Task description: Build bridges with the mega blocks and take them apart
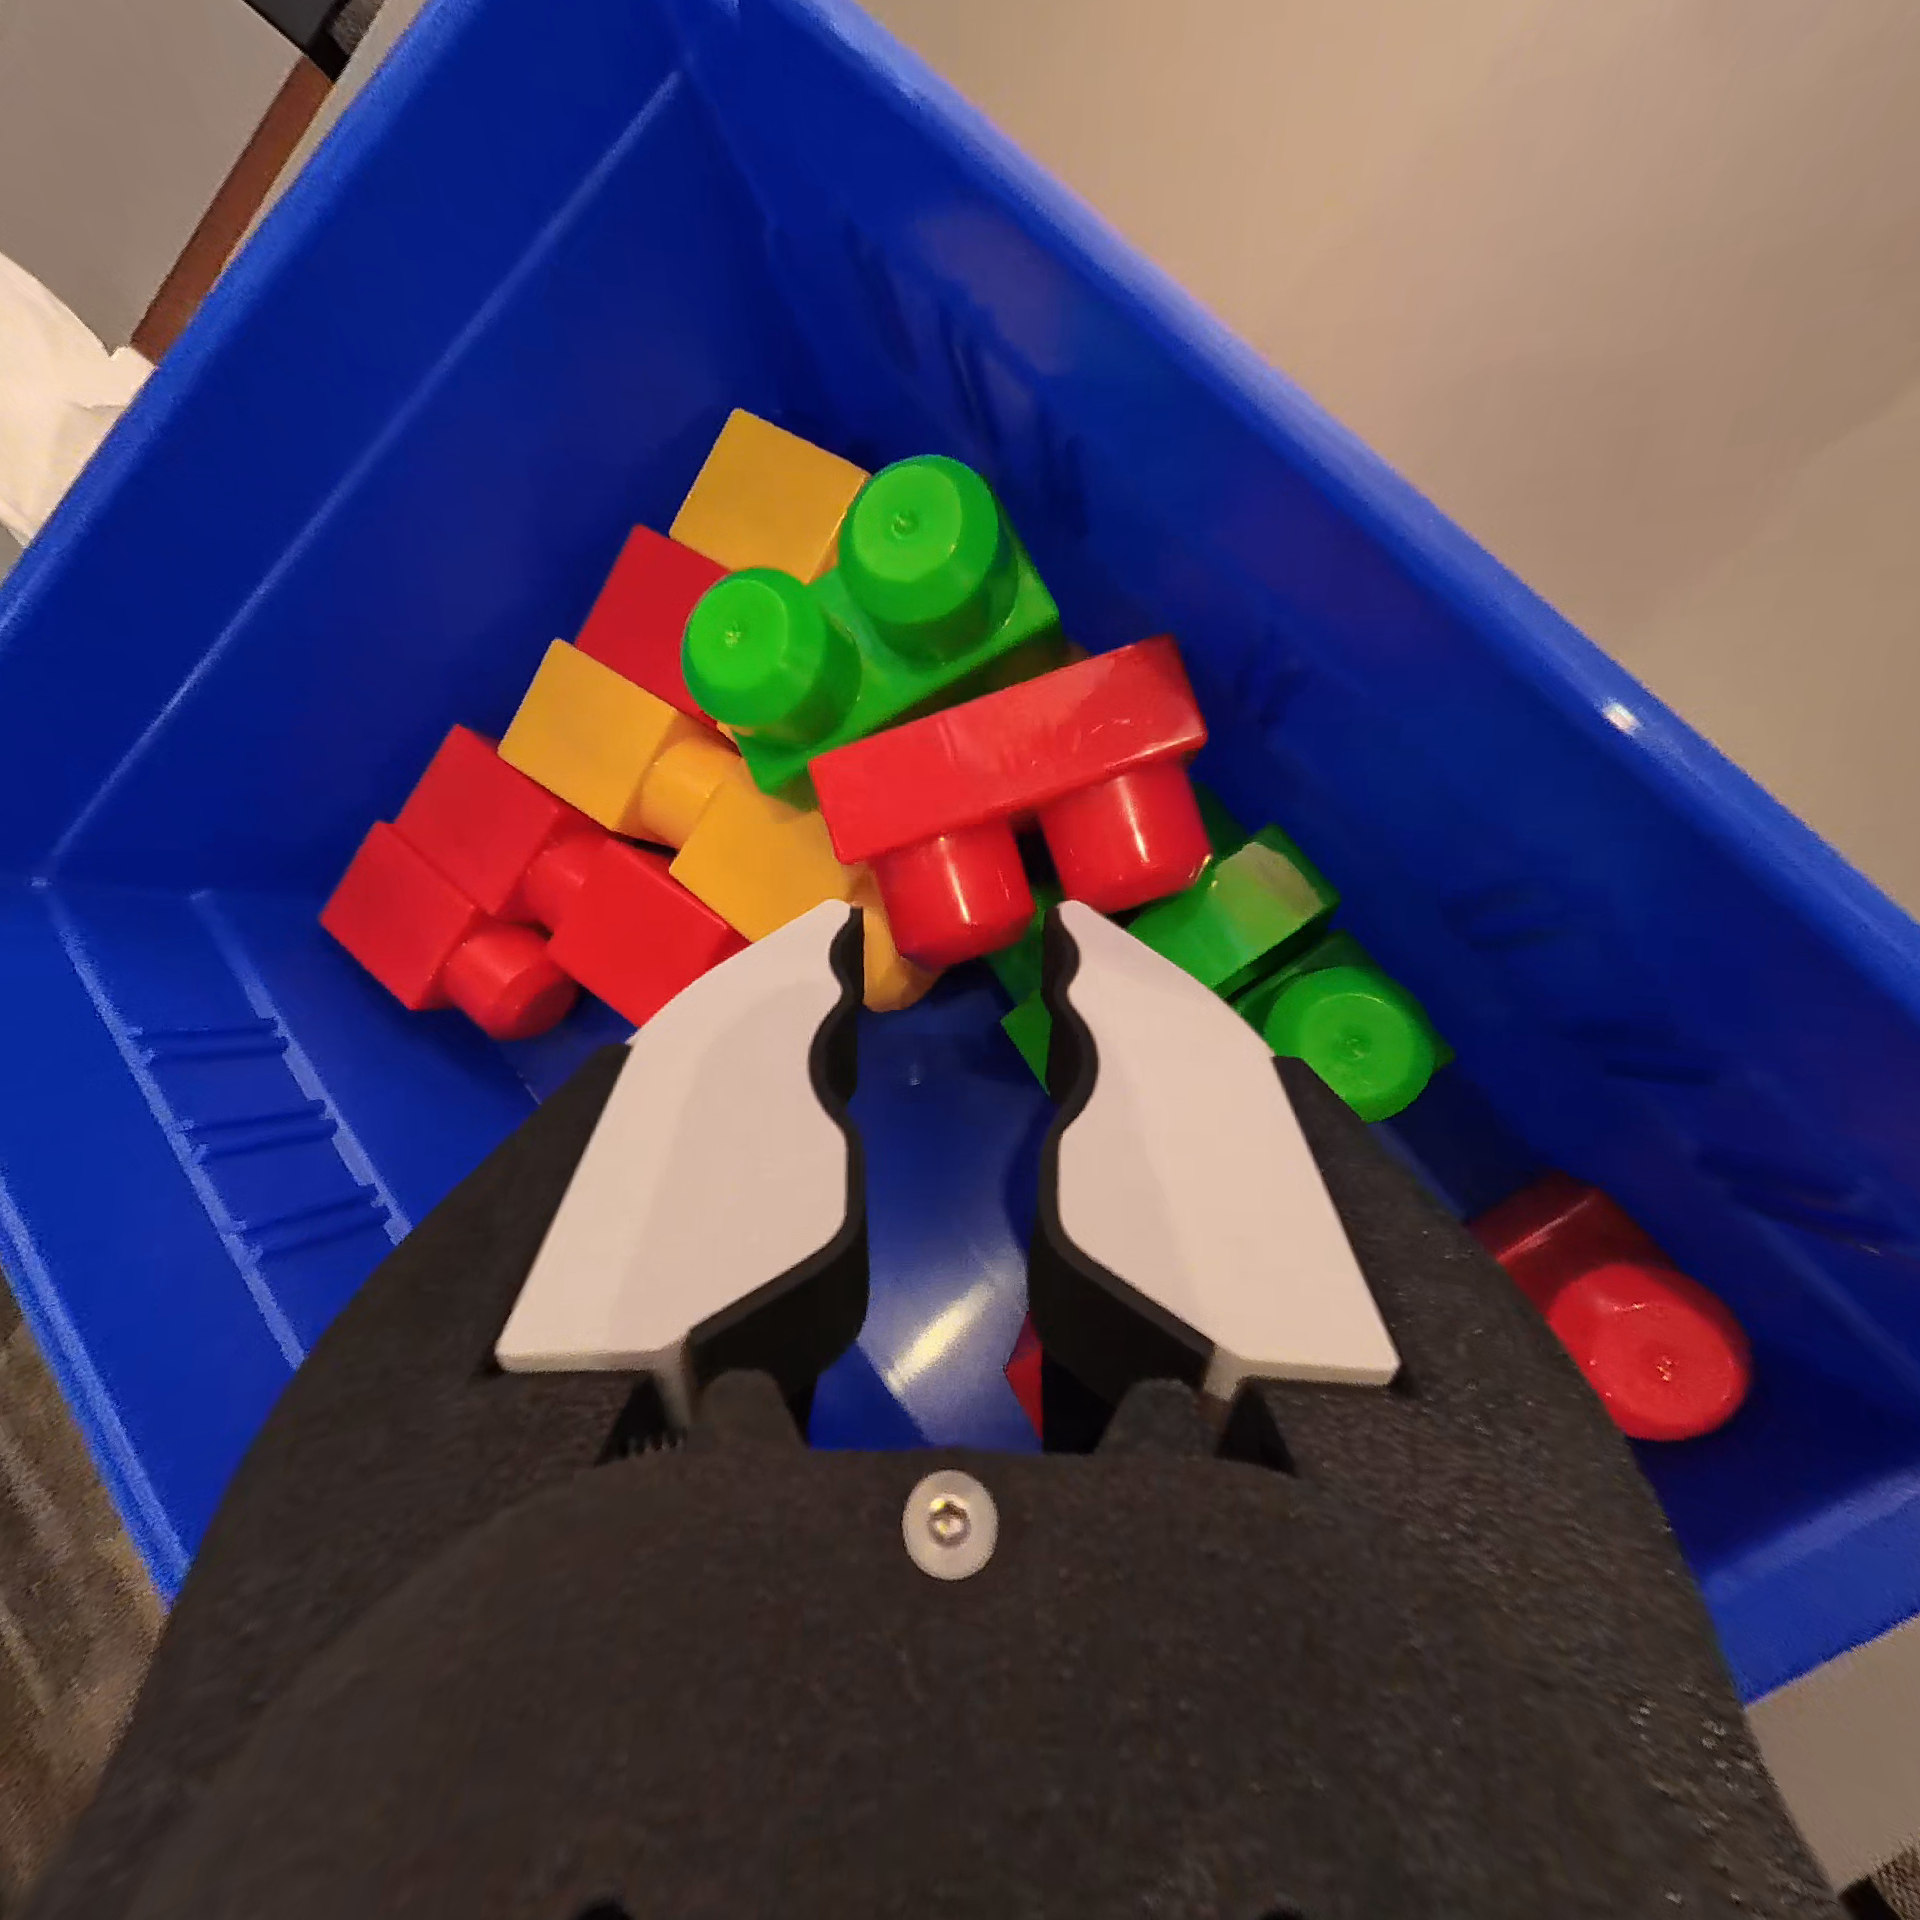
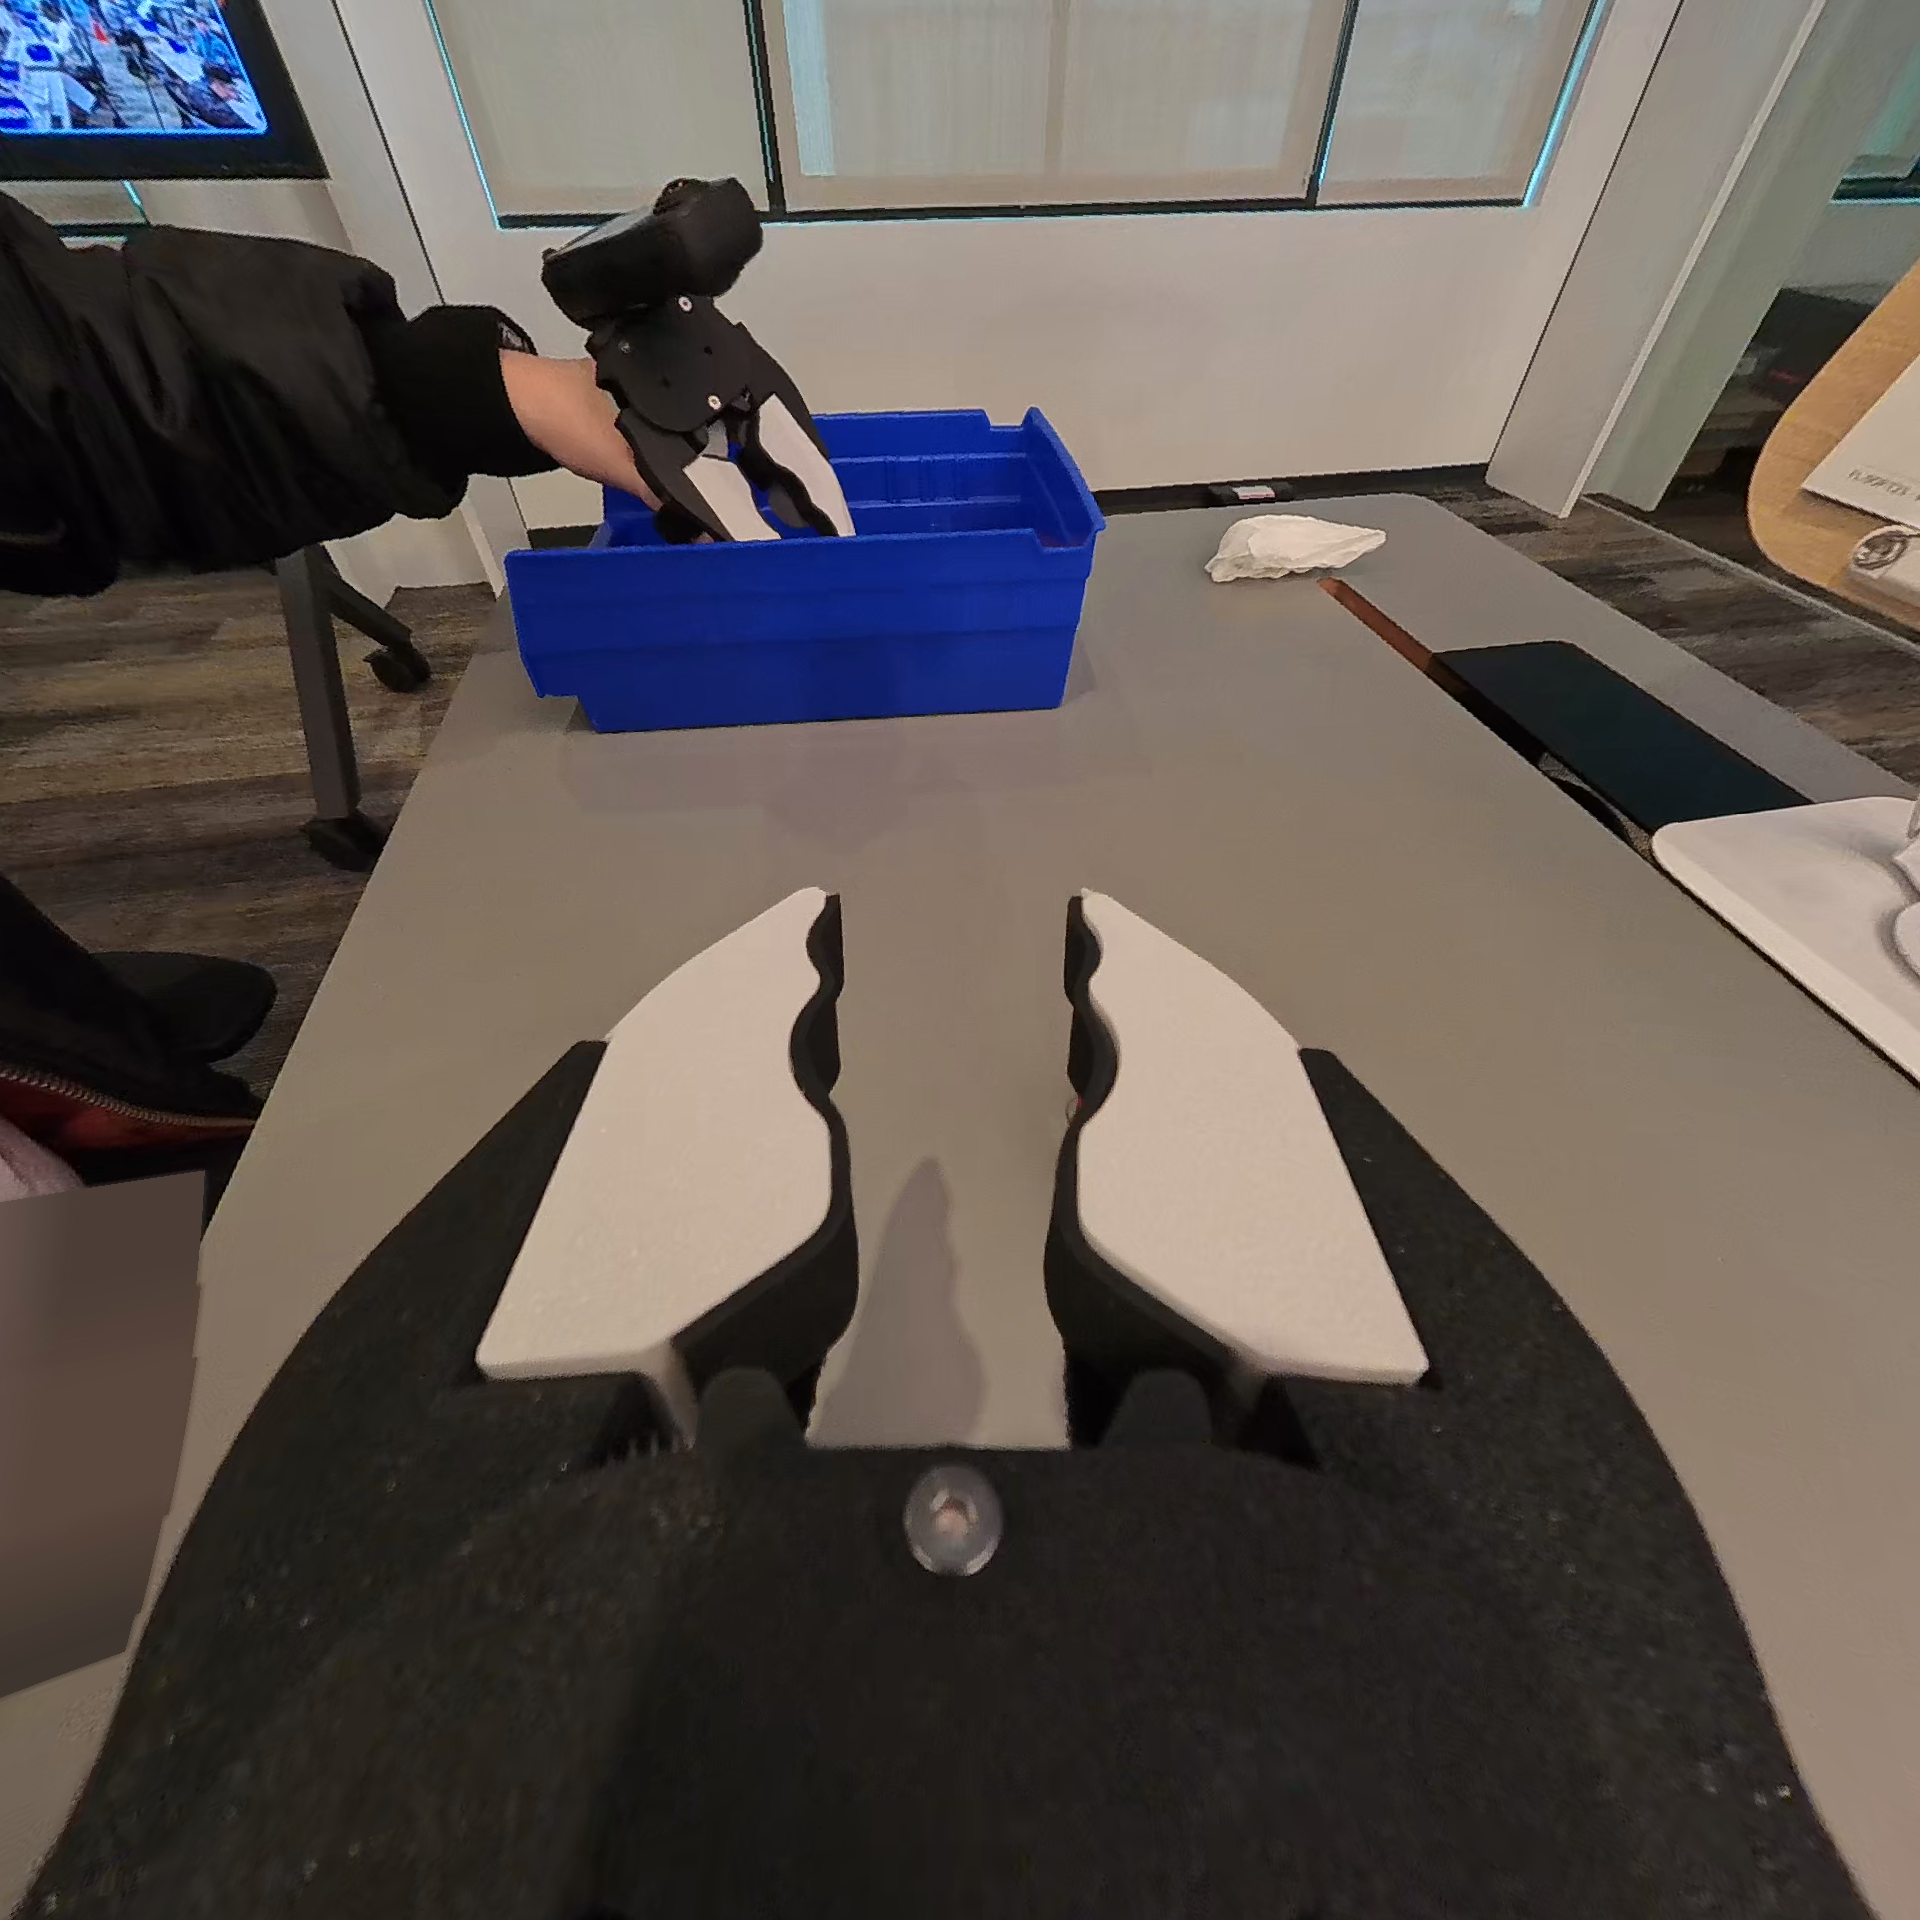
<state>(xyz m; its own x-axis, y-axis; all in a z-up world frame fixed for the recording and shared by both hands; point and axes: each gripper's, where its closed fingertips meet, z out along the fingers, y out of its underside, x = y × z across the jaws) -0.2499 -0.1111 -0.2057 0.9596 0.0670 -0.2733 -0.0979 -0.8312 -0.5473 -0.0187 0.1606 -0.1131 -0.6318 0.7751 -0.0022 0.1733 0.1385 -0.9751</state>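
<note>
While left gripper (image 1: 951, 925) jaws gape over red block (image 1: 1013, 795) in blue bin (image 1: 416, 520), right gripper (image 2: 951, 914) jaws released, empty.

One bin (image 1: 416, 416), two tongs (image 1: 951, 935)

The bin (image 1: 436, 499) is solid bright blue, walls and ribbed floor alike. Inside the bin lie glossy red blocks (image 1: 1008, 769), yellow blocks (image 1: 592, 727) and green blocks (image 1: 883, 613), each a single plain colour. The left gripper (image 1: 951, 940) above the bin has pale grey fingers (image 1: 707, 1143) edged in black on a speckled black body. The table (image 2: 1039, 810) beneath the bin is flat grey, with a crumpled white cloth (image 2: 1294, 545) beside the bin.
</note>
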